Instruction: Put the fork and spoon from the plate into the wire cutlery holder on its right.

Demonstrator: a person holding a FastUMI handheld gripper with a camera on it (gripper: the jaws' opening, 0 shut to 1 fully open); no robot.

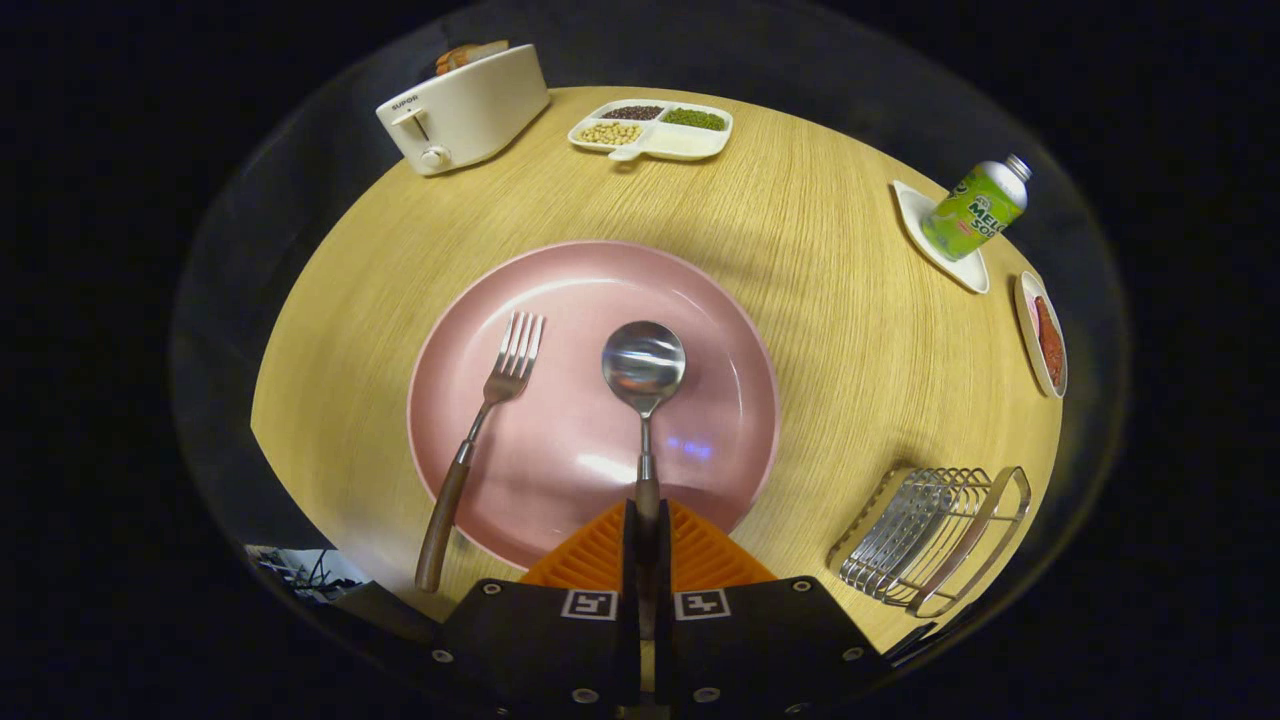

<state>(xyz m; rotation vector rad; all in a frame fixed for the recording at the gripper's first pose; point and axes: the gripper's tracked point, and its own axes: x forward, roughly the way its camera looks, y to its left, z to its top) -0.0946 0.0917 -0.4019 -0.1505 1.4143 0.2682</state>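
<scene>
The handheld two-finger gripper has a broad, matte black body made of two blocky halves, left and right, split by a narrow central slot. Each half carries a small square black-and-white marker near the slot and several round silver screw heads along its near and outer edges. The finger pads are ribbed with fine parallel ridges.

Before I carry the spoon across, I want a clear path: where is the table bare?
The gripper is shut on the spoon. Bare wood lies between the pink plate and the wire cutlery holder, and beyond the plate up to the divided snack tray. It is crowded by the soda bottle and small dish.
</scene>
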